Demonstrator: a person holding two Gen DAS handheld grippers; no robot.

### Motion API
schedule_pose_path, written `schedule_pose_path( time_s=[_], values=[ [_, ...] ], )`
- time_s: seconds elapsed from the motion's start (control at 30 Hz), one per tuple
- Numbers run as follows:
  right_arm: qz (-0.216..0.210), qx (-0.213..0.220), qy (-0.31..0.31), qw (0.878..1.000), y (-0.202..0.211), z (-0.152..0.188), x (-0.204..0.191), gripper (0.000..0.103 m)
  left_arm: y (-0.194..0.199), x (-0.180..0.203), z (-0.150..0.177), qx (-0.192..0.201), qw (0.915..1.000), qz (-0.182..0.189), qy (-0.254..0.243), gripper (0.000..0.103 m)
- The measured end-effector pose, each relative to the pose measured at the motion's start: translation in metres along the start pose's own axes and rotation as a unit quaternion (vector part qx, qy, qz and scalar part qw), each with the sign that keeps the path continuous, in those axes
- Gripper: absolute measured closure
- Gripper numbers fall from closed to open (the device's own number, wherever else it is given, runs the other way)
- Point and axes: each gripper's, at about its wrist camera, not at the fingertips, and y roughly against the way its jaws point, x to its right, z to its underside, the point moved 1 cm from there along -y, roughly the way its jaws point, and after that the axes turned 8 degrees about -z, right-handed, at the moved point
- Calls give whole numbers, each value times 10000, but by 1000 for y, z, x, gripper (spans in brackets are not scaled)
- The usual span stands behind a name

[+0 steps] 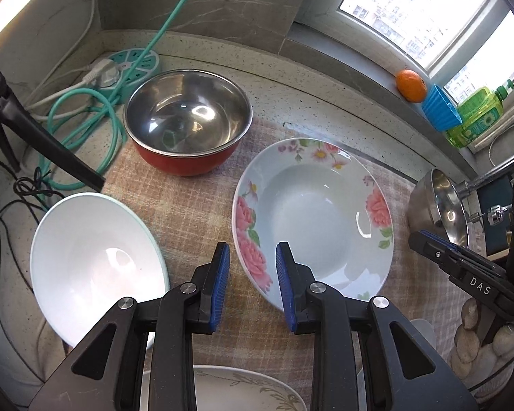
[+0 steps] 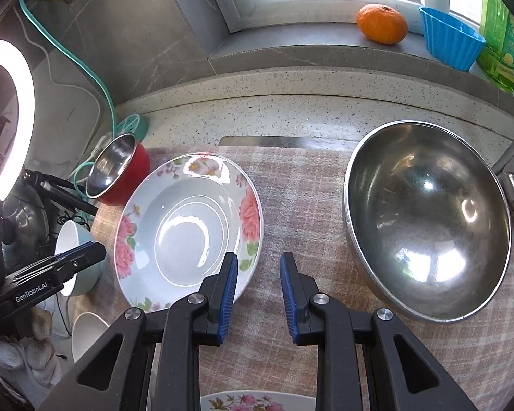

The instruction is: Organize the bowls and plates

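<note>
The floral plate (image 2: 188,226) lies between red bowl (image 2: 120,174) and steel bowl (image 2: 428,219).

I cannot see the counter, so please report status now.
Left gripper open, empty. Right gripper open, empty. Flower-patterned deep plate untouched on checked cloth. Nothing blocking.

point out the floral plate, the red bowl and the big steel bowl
floral plate (image 1: 311,219), left wrist view, on its pale centre well
red bowl (image 1: 185,162), left wrist view, on its red outer wall
big steel bowl (image 2: 428,219), right wrist view, on its shiny inside
</note>
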Motion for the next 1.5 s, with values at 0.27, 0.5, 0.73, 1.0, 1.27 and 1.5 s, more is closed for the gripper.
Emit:
schedule_pose_path(
  time_s=[0.27, 0.5, 0.73, 1.0, 1.27, 1.5],
  values=[
    [56, -89, -4, 9999, -17, -16, 3, 80, -15, -4, -12, -117, 9999, -9, 53, 77],
    [114, -180, 142, 9997, -30, -24, -3, 80, -28, -5, -18, -255, 9996, 7, 96, 77],
    [214, -270, 216, 9992, -39, -31, -7, 80, -35, -4, -22, -318, 9995, 44, 80, 77],
    [244, -368, 241, 9987, -49, -33, -9, 80, -38, -3, -24, -313, 9995, 43, 12, 77],
    [217, -440, 219, 9986, -54, -32, -10, 80, -40, -1, -25, -320, 9995, 20, -71, 77],
    [177, -475, 161, 9986, -58, -31, -9, 80, -43, 1, -25, -328, 9994, 10, -116, 81]
  ],
)
